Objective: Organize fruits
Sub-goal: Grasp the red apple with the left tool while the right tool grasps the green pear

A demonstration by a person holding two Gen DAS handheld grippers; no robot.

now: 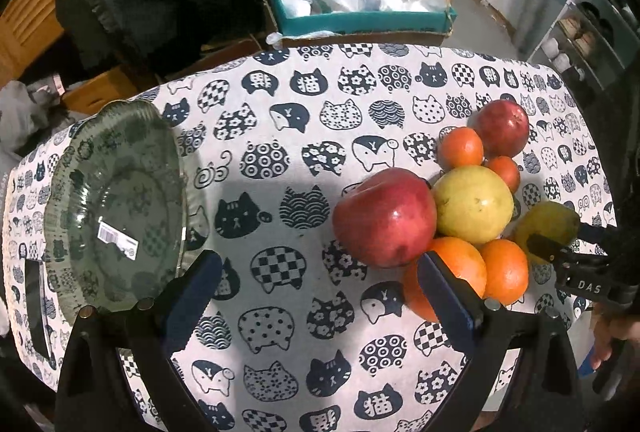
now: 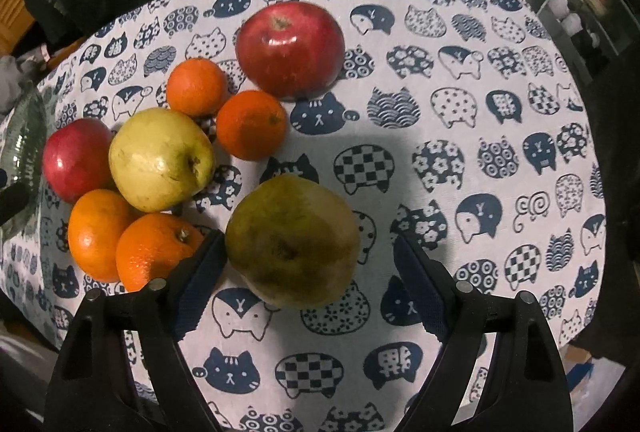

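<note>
Your right tongs (image 2: pixel 308 264) are straddling the greenish-brown pear (image 2: pixel 292 238).
Both tongs are standing spread, gripping nothing; your left tongs (image 1: pixel 320 280) are hovering between the clear ribbed glass plate (image 1: pixel 116 208) and the fruit on the cat-print surface (image 1: pixel 280 168).

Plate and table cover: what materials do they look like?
Plate: looks like clear glass, glossy, with a ribbed rim; the cat print shows through it and a barcode sticker sits on it. Table cover: seems to be woven cloth, matte, printed with navy cats; possibly cotton, cannot tell.

A cat-print tablecloth (image 1: pixel 280 160) bears a glass plate (image 1: pixel 116 208) and fruits (image 2: pixel 160 160).
</note>
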